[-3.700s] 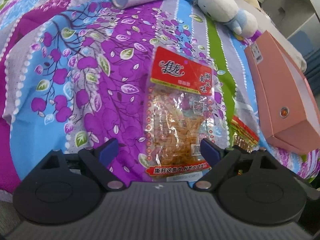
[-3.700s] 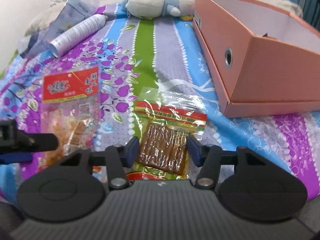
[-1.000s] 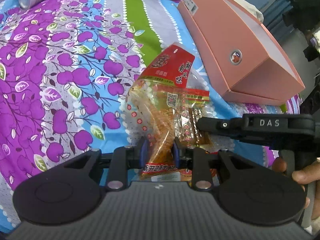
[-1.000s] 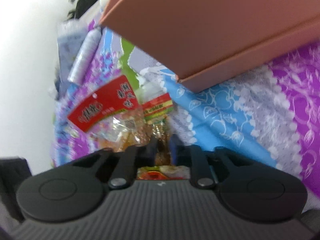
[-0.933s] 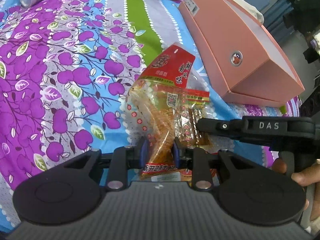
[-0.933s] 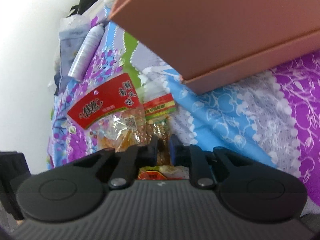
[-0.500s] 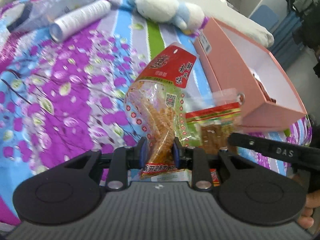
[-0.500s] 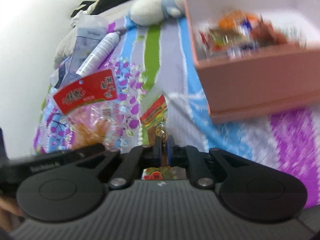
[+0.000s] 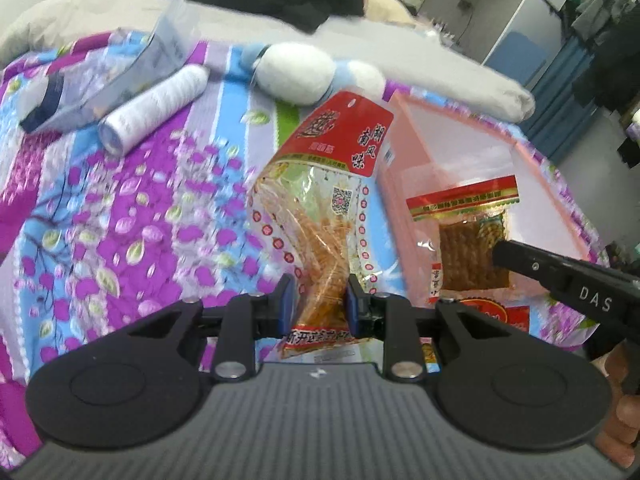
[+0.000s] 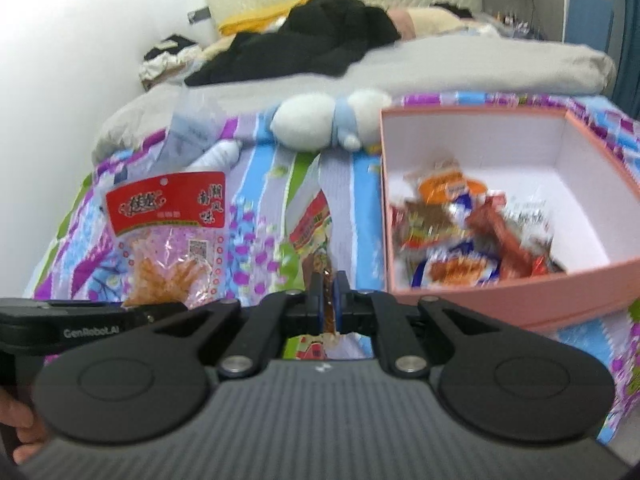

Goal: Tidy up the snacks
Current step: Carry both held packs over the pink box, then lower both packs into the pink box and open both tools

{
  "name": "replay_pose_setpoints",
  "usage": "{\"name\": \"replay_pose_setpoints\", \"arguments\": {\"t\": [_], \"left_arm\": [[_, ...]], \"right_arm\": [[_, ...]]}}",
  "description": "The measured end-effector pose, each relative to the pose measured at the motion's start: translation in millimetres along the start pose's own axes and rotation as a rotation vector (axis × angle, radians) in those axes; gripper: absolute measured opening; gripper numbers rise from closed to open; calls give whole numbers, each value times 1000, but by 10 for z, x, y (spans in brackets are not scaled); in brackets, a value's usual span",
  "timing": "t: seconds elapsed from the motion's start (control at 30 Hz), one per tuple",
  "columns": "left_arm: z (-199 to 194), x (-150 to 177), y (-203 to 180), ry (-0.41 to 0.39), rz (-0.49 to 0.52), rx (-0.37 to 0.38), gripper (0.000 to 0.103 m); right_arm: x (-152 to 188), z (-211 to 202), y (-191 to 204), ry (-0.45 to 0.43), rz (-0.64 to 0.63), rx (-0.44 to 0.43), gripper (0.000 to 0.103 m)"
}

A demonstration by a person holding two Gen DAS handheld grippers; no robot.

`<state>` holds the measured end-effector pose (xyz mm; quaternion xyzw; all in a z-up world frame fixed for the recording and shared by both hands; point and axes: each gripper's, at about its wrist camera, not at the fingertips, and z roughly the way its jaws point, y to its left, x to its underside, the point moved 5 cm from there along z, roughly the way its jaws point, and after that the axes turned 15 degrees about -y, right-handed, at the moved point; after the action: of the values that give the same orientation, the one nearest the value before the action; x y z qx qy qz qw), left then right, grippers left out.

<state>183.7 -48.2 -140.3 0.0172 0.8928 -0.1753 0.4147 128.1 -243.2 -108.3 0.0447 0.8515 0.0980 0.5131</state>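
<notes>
Two snack packs are off the bed and held in the air: the big pack with the red header stands upright, pinched near its bottom seal by the left hand-held gripper, and the small pack of brown strips is pinched edge-on between the pressed-together jaws of the right hand-held gripper. The step in hand looks like the carry — both lifted and facing the pink box, which sits on the floral bedspread and already holds several wrapped snacks. Next, I judge, each pack must travel over the box's near wall, then drop inside — one at a time, so the hand-held grippers don't collide.
</notes>
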Motion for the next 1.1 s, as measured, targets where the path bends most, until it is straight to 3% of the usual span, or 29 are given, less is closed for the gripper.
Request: {"name": "replay_pose_setpoints", "arguments": {"t": [0.37,0.7,0.9,1.1], "left_arm": [[-15,-685,-503,-95,48,76,30],[188,-1150,-1139,-143,93,166,30],[481,-1296,-1558,-135,136,221,30],[1043,-1251,-1932,-66,177,266,30]], "right_arm": [[-674,-194,-148,-143,-19,34,8],[-1197,-219,-542,-242,-25,94,8],[-1352,-169,-932,-273,-5,162,8],[-1303,80,-1433,-243,39,249,8]]}}
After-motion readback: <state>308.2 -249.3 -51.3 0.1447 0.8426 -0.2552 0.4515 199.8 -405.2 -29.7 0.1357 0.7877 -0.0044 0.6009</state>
